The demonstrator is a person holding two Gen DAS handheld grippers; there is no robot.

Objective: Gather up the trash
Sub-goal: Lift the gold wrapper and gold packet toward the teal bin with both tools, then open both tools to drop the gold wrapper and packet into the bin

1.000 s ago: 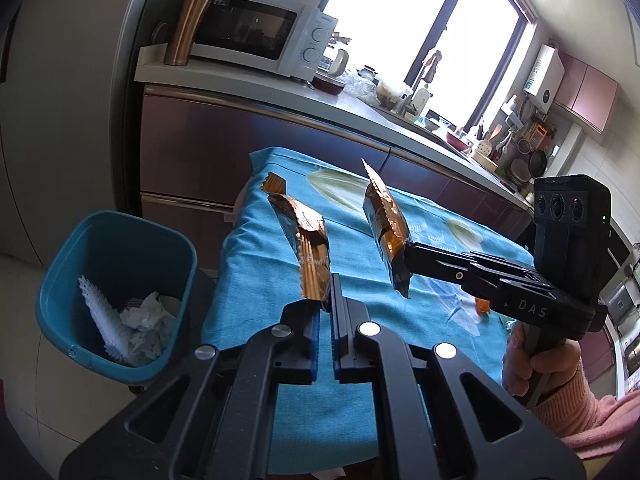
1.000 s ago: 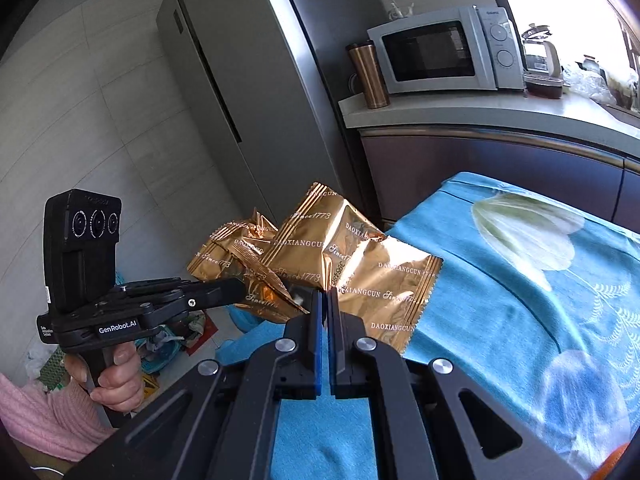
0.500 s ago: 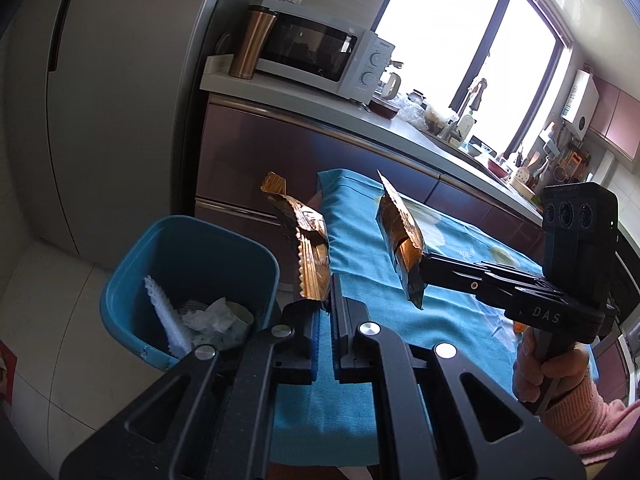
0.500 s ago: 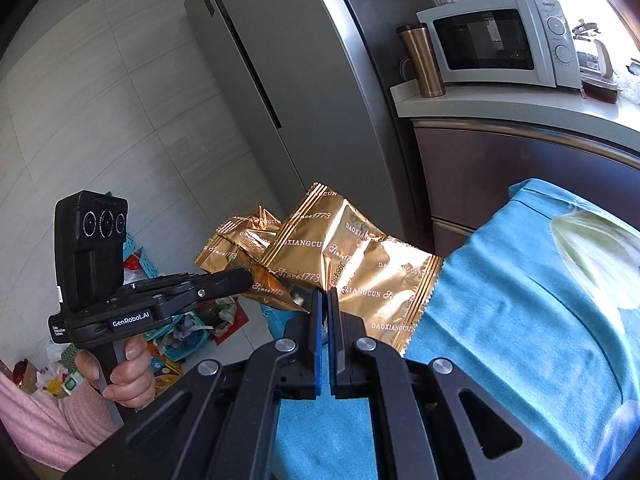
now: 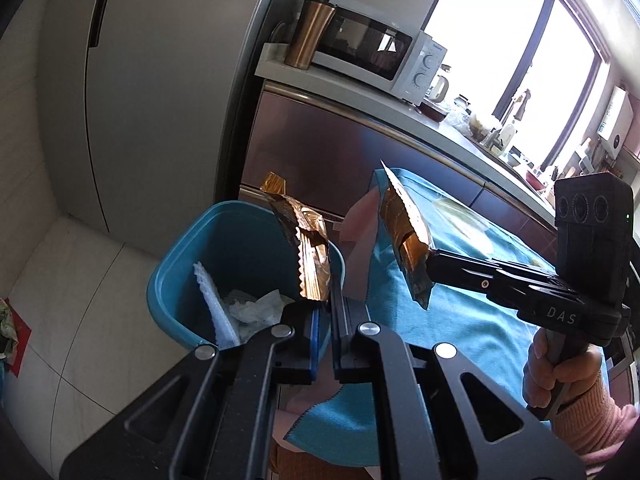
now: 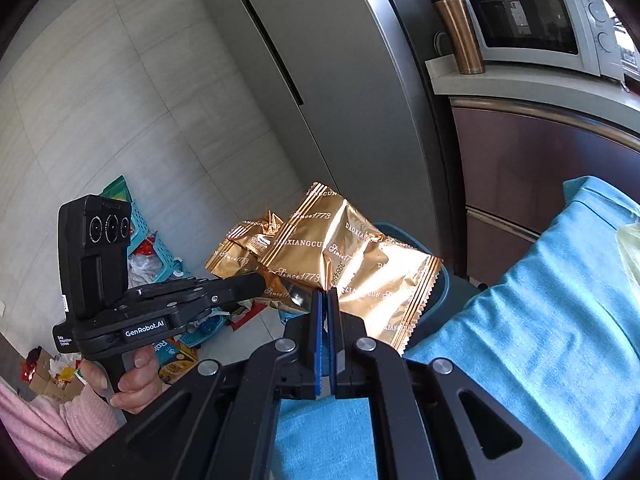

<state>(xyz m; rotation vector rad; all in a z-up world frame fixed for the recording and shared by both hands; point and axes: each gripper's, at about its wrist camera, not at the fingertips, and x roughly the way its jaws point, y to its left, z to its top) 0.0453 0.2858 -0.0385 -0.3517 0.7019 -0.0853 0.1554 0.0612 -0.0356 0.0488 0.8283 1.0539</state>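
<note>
The jaws of the left gripper (image 5: 331, 306) are pressed together on the bottom edge of a gold wrapper (image 5: 308, 252), which is shiny, crinkled foil with a zigzag cut along its edge. This crumpled gold wrapper is held up in the air just above the rim of a blue bin (image 5: 200, 320). The bin is made of smooth plastic with rounded corners, and soft white crumpled paper (image 5: 256, 308) is seen lying inside it. The jaws of the right gripper (image 6: 325, 300) are squeezed shut on a second gold wrapper (image 6: 352, 264), a flatter, wider foil packet with wrinkles, a saw-tooth end and printed words on it. This second wrapper is held in the air beside the first one, near the edge of a table covered by a blue cloth (image 5: 460, 320). The cloth looks soft and a little fuzzy, and a corner of it hangs down. Each black gripper is held by a hand in a pink knitted sleeve (image 5: 592, 420). Behind, a tall smooth grey fridge (image 6: 320, 80) is seen. On a counter beside it a white boxy microwave (image 5: 384, 56) and a shiny copper-coloured metal cup (image 6: 460, 32) are set.
</note>
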